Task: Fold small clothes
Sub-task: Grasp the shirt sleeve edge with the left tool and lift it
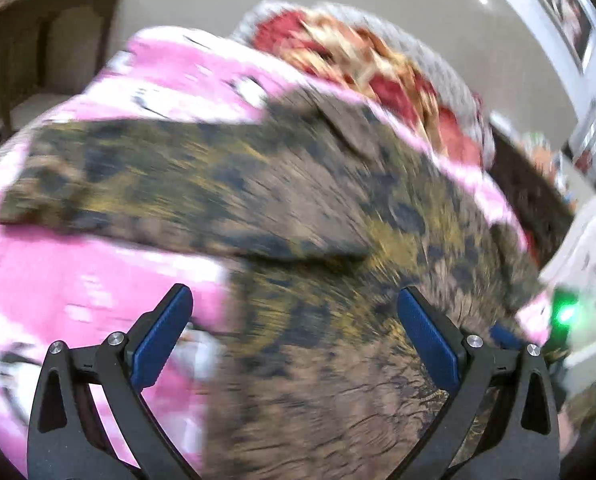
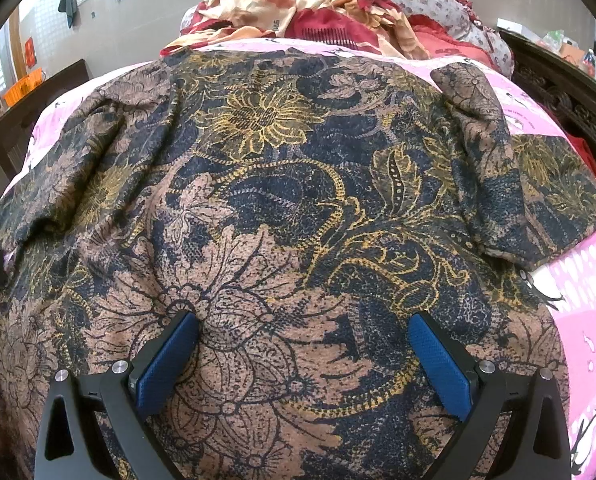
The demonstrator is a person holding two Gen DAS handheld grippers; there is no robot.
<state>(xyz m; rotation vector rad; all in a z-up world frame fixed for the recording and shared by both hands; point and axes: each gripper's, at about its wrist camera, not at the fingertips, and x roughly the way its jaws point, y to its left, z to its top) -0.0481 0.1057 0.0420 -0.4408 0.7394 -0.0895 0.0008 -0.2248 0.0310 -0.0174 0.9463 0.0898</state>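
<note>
Currently | left gripper (image 1: pixel 295 322) fingers spread | right gripper (image 2: pixel 304 350) fingers spread | floral shirt (image 2: pixel 265 184) flat, no legible writing

Left hand-held gripper (image 1: pixel 295 300) and right hand-held gripper (image 2: pixel 304 326) both gape wide, holding nothing

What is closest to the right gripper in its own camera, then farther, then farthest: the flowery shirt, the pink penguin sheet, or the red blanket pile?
1. Flowery shirt, right under the open fingers.
2. Pink penguin sheet, beside it on the right.
3. Red blanket pile, at the far end.
</note>
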